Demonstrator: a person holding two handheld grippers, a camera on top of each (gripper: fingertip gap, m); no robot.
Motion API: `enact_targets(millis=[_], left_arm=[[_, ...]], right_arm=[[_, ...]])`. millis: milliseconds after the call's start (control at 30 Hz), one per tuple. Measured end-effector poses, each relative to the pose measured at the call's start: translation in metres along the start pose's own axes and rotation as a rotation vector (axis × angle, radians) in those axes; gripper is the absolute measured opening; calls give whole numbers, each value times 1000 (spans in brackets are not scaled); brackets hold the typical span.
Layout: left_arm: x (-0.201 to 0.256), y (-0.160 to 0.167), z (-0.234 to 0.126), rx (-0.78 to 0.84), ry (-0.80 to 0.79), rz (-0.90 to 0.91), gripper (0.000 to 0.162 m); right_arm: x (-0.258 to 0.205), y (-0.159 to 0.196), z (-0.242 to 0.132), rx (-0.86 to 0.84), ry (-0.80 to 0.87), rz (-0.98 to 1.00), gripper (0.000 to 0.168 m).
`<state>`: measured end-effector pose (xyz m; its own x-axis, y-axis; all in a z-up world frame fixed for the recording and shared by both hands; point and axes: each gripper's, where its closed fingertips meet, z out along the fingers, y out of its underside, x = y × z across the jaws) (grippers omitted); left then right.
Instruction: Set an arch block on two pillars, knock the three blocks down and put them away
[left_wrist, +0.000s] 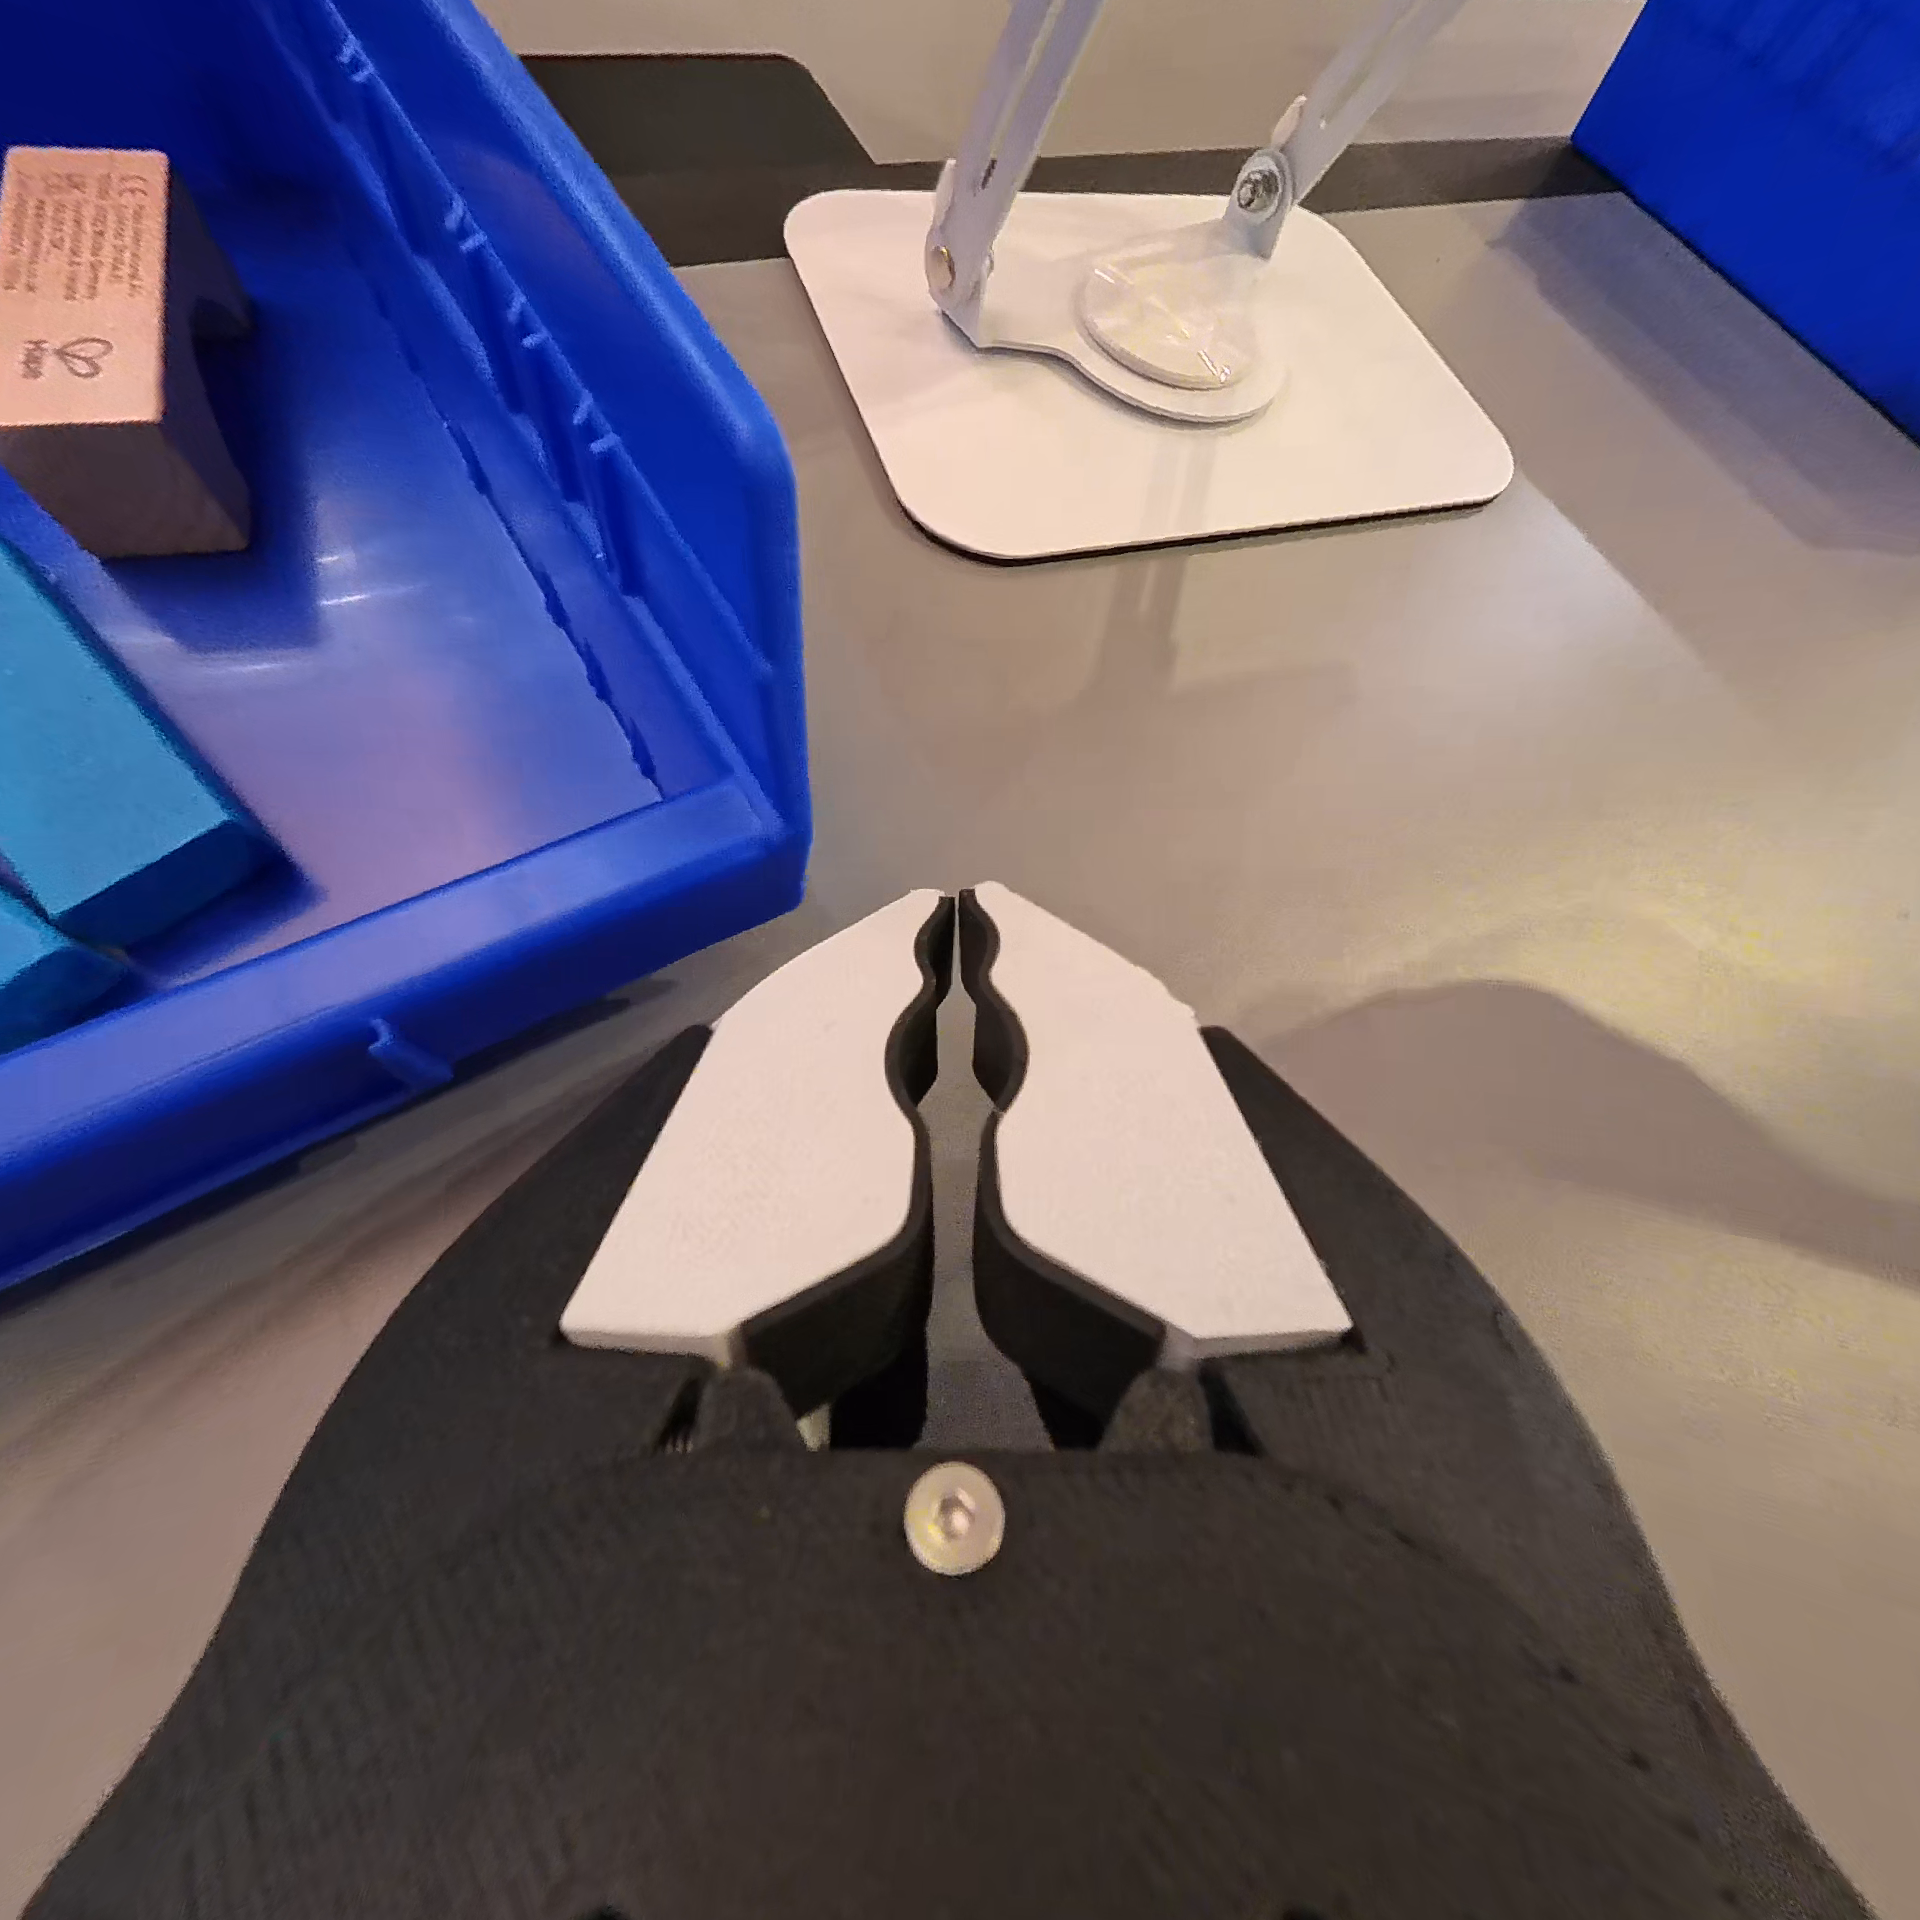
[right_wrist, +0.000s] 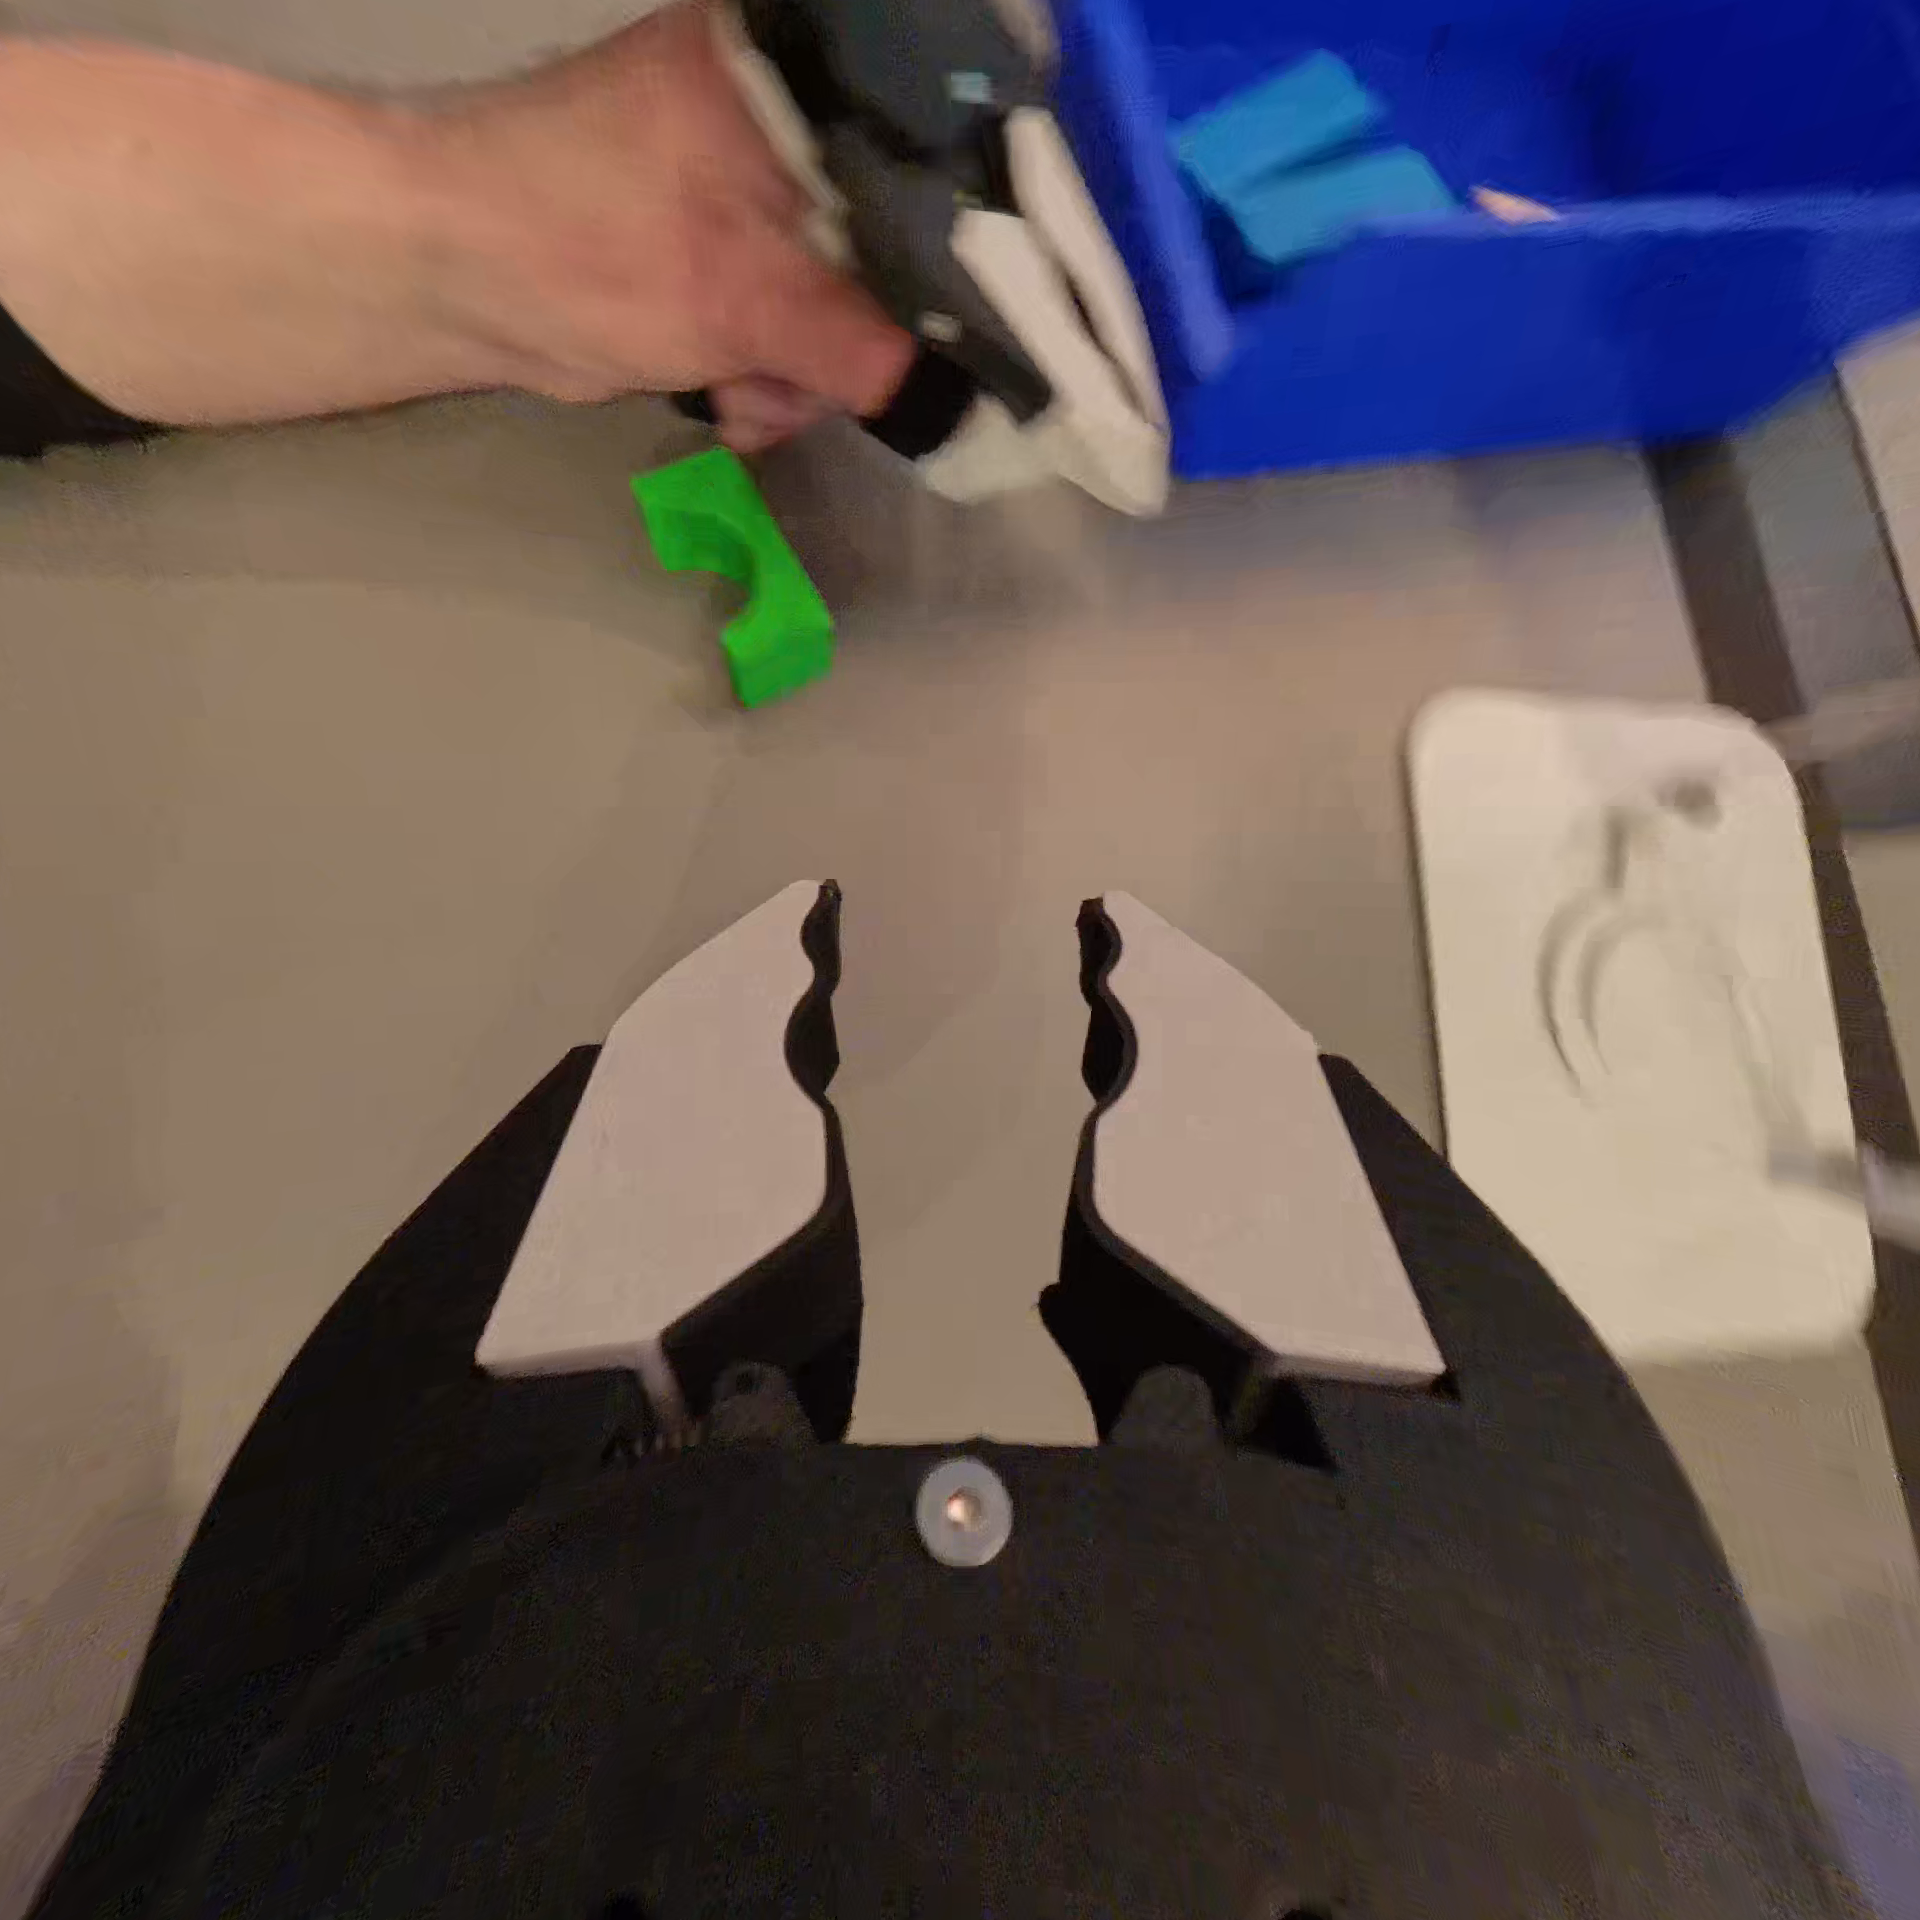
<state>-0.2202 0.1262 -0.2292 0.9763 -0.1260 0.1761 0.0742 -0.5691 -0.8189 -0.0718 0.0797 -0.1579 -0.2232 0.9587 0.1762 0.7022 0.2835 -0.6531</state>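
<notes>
Blue bin (left_wrist: 665, 665) already holds two blue blocks (left_wrist: 114, 769). Green arch block (right_wrist: 732, 587) lies alone on the table, near the bin. Right gripper (right_wrist: 956, 904) half open, empty: approach straight, straddle the arch's flat sides. Left gripper (left_wrist: 958, 896) closed, empty.

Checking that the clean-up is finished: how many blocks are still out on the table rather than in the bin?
1. A green arch block lies on the grey table, near the left gripper and outside the blue bin. Others could lie beyond both views.
</notes>
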Motion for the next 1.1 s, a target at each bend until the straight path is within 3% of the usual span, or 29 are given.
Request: enact_targets(millis=[100,233,400,567,667,733,833,1000,1100], left_arm=[[-8,0,-3,2,-15,-21,1],[-16,-2,-5,21,-5,-66,1],[-16,-2,-4,12,0,-67,1],[-15,-1,-4,6,-6,-53,1],[-16,-2,-5,20,6,-74,1],[-16,-3,-5,22,10,-80,1],[-15,-1,-4,8,-2,-57,1],[-13,1,-1,-10,-20,-28,1],[-14,0,-1,-5,-20,-34,1]], right_arm=[[-40,-22,67,-25,-124,-170,50],[-55,-31,120,-44,-192,-252,34],[-51,-38,139,-97,-188,-291,17],[-53,-37,132,-83,-205,-273,14],[-43,-39,81,28,-193,-144,13],[-18,-36,21,122,-129,-32,13],[58,-5,-89,233,128,181,13],[197,134,-244,131,617,515,13],[247,215,-278,29,723,689,13]])
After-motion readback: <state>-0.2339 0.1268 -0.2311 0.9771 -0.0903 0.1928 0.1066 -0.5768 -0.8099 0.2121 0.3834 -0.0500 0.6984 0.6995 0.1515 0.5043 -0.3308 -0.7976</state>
